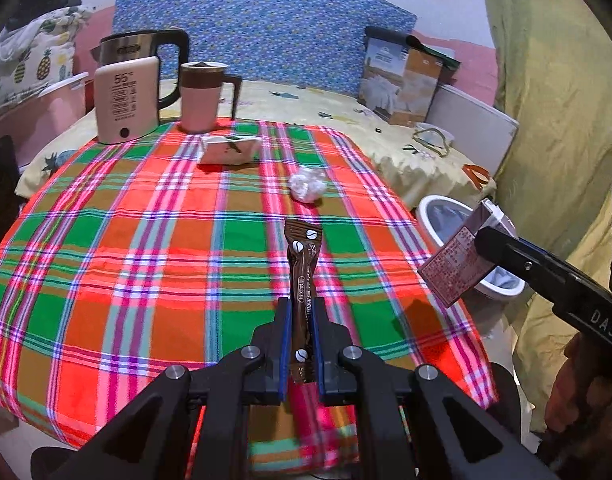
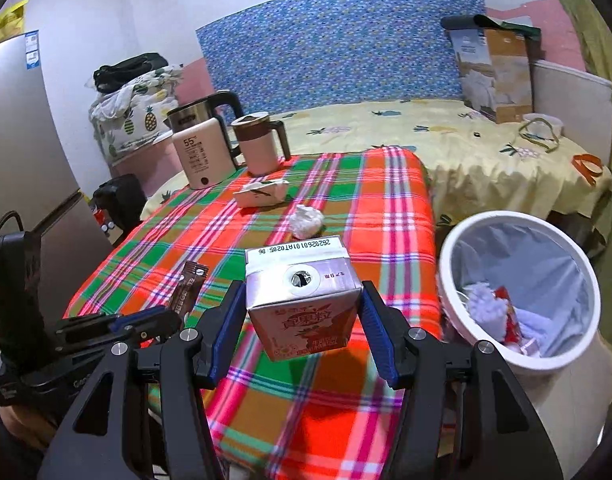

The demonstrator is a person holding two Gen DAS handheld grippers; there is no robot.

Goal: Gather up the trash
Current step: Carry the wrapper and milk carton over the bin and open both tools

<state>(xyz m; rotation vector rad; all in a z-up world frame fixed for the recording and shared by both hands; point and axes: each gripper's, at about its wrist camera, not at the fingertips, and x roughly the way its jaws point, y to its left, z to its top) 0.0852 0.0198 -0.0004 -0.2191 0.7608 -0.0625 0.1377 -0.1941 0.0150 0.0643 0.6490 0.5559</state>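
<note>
Trash in hand: the juice carton [image 2: 303, 300] sits clamped in the right hand-held gripper [image 2: 301, 320] above the plaid surface [image 2: 346, 208], beside the bin [image 2: 522, 364]; the left hand-held gripper [image 1: 301, 312] pinches a coffee sachet [image 1: 301, 272]. Crumpled paper [image 1: 307, 186] lies beyond.

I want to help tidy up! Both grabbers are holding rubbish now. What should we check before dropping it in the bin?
1. Left gripper shut on the coffee stick: ok.
2. Right gripper clamped on the juice carton: ok.
3. Bin open, with room inside: ok.
4. Carton over the bin: not ok, it hangs above the tablecloth, bin to its right.
5. Carton empty, so nothing spills: cannot tell.
6. Table all tidy: not ok, a paper ball and a tissue pack are lying there.
</note>
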